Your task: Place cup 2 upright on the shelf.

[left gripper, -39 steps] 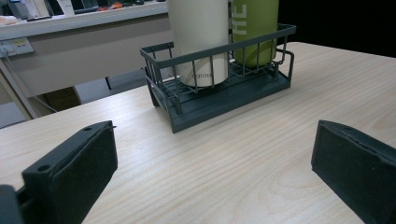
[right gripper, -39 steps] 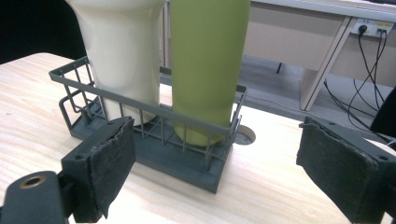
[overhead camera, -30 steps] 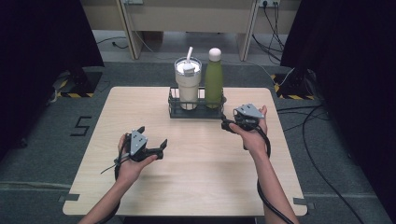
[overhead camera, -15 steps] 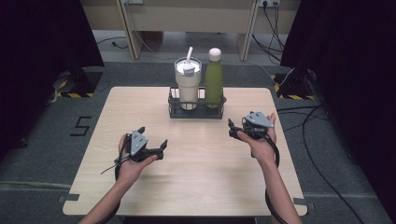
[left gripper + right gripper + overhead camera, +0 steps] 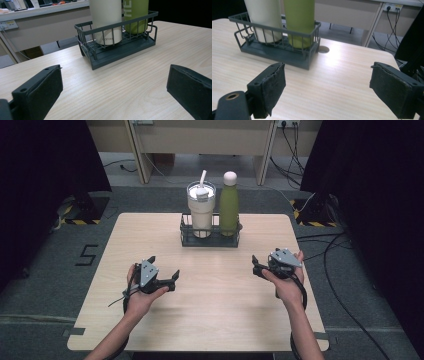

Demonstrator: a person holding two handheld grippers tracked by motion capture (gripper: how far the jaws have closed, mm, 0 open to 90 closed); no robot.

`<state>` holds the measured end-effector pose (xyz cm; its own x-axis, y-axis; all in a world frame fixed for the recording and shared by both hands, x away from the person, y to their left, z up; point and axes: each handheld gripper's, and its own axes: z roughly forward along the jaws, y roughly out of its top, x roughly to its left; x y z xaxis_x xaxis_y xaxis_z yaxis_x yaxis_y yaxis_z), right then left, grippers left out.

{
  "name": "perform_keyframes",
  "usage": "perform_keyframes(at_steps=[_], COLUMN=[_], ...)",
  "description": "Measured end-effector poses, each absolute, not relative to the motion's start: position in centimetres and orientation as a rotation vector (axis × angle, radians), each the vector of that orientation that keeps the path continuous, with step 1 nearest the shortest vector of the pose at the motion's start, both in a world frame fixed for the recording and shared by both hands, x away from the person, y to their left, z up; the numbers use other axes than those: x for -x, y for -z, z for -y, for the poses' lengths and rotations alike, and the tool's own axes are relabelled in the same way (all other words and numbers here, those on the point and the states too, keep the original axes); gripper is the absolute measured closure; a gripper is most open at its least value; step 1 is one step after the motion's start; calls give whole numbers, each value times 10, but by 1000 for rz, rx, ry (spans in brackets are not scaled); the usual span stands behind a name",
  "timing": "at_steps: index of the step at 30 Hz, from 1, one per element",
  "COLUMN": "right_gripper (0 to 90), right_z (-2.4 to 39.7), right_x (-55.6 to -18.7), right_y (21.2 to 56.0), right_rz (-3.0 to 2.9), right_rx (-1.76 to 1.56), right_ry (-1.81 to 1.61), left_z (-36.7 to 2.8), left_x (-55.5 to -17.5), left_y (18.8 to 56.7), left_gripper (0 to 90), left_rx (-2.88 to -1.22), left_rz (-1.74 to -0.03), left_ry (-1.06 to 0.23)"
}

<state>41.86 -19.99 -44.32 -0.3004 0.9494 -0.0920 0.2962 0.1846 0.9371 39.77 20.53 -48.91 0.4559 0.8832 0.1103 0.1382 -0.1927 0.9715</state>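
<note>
A dark wire basket (image 5: 210,240) stands at the back middle of the wooden table (image 5: 210,320). In it stand a cream tumbler (image 5: 201,212) with a straw on the left and a green bottle (image 5: 229,205) with a pale cap on the right. My left gripper (image 5: 167,272) rests low at the front left, open and empty, its jaws pointing right toward the basket (image 5: 117,51). My right gripper (image 5: 256,265) hovers at the right, open and empty, well short of the basket (image 5: 279,50). The tumbler (image 5: 106,20) and bottle (image 5: 299,22) fill the tops of the gripper views.
A round cable hole (image 5: 323,49) lies in the tabletop just right of the basket. Cables (image 5: 345,285) trail on the floor at the right. A desk frame (image 5: 200,140) stands behind the table. Bare wood lies between the two grippers.
My right gripper has drawn back from beside the basket toward the front right of the table. The left gripper has stayed in place.
</note>
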Motion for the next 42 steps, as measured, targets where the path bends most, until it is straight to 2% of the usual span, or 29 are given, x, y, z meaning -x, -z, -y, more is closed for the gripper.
perform_keyframes(at_steps=[27,42], right_gripper=[147,146], right_z=[238,246], right_x=[-383,-378], right_y=[479,489], right_rz=[-1686,-1653], right_rx=[-1280,-1320], right_ry=[-1093,-1114], left_z=[-204,-204], left_x=[-397,-397], left_y=[490,491], left_gripper=[0,0], left_rx=[-1647,-1649], left_rz=[-898,-900], left_ry=[-872,-874])
